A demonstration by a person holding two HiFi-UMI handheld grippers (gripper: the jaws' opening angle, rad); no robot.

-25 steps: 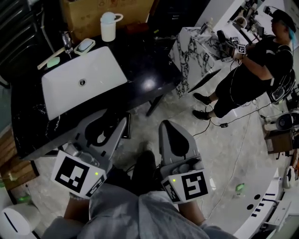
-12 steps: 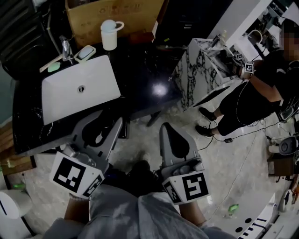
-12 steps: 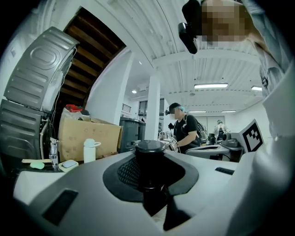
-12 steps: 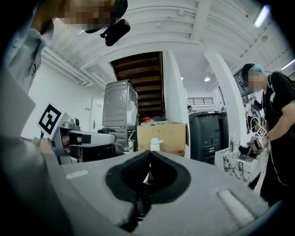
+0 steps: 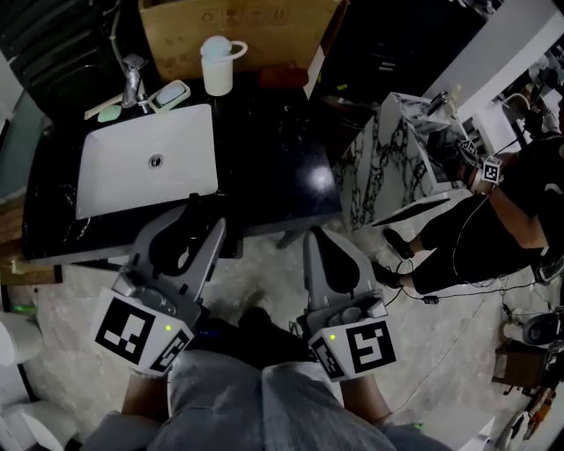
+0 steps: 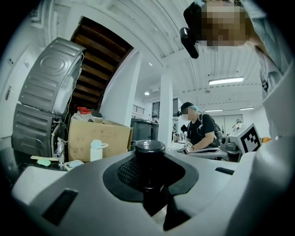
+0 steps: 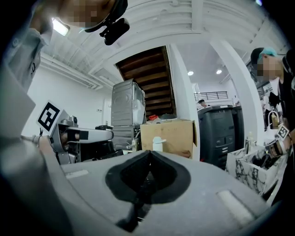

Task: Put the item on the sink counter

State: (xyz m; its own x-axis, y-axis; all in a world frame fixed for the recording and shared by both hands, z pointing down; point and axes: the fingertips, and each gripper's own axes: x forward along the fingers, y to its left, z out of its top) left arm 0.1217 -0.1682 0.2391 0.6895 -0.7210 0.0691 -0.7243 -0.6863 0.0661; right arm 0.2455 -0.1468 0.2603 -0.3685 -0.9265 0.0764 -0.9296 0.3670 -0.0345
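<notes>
My left gripper is shut on a small black bottle with a round cap; it hangs just in front of the near edge of the black sink counter. In the left gripper view the bottle stands upright between the grey jaws of the left gripper. The white basin lies in the counter's left half. My right gripper is held over the floor beside the left one, shut with nothing in it; in the right gripper view its jaw tips meet.
A faucet, a soap dish and a white cup stand along the counter's back, in front of a cardboard box. A marble-patterned cabinet stands to the right. A person in black stands beyond it.
The counter has drifted slightly lower and nearer in the head view and the person at the right has slid down. Both grippers keep their places and grips.
</notes>
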